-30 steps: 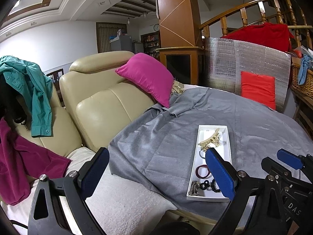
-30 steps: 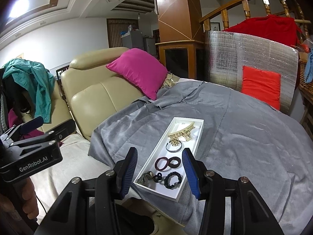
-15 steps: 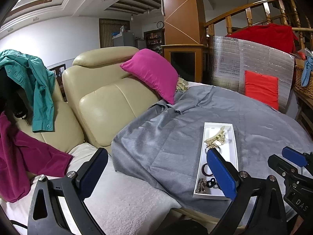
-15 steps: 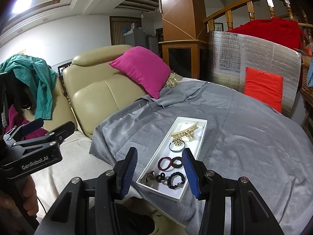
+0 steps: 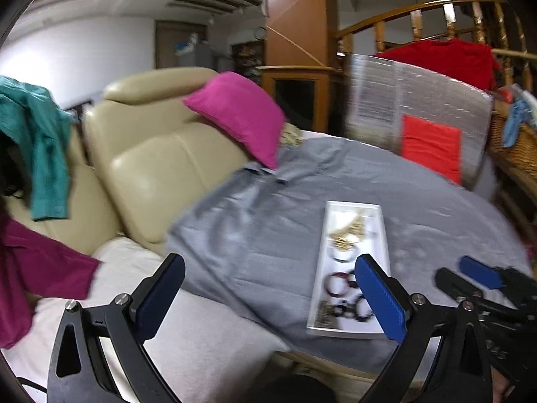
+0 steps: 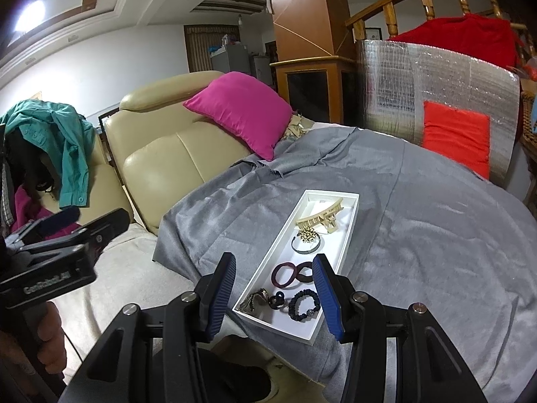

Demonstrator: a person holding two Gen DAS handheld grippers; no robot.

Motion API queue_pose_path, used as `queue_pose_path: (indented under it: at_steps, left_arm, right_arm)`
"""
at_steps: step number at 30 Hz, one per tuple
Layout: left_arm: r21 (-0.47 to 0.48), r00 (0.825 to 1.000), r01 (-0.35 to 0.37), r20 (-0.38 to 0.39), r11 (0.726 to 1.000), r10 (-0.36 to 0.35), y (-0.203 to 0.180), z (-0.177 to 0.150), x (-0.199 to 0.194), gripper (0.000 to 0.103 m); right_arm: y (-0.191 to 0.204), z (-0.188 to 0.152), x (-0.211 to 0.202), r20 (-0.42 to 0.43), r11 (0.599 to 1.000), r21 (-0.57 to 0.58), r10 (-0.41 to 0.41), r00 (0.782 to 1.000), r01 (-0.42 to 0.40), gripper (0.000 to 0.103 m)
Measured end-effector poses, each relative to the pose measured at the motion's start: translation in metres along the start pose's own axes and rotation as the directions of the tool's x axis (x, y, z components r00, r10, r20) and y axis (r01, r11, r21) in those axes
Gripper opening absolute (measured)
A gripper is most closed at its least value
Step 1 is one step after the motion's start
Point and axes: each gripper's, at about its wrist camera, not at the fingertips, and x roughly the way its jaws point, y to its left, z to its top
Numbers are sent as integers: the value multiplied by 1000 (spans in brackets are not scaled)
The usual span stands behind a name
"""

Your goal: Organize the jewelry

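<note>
Tray (image 6: 349, 235) nearer now, magenta cushion (image 6: 241, 114) behind on sofa (image 6: 157, 154).

Both wrist cameras look forward and slightly down from the near table edge, the left view set leftward, sharing the white tray (image 5: 319, 278) (image 6: 268, 270) and beige sofa (image 5: 161, 168) (image 6: 161, 158).

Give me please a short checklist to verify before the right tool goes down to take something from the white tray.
1. Right tool open and empty: ok.
2. Left tool open and empty: ok.
3. White tray lies flat on the grey cloth: ok.
4. Right tool lined up over the tray's near end: ok.
5. Beaded bracelet apart from the black ring beside it: cannot tell.
6. Left view sharp enough to guide a move: not ok, blurred.
</note>
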Motion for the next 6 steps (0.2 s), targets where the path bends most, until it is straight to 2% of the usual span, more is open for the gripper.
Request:
queue_pose_path:
  at_steps: [3,6]
  left_arm:
    - [22,1000,1,-15,1000,-1,-12,4,9,101]
    - [87,997,17,-73,996,-10,-41,11,27,101]
  right_arm:
    - [-12,0,2,-2,1000,13,-12,1000,12,52]
    - [-41,3,-2,14,997,44,-57,998,57,52]
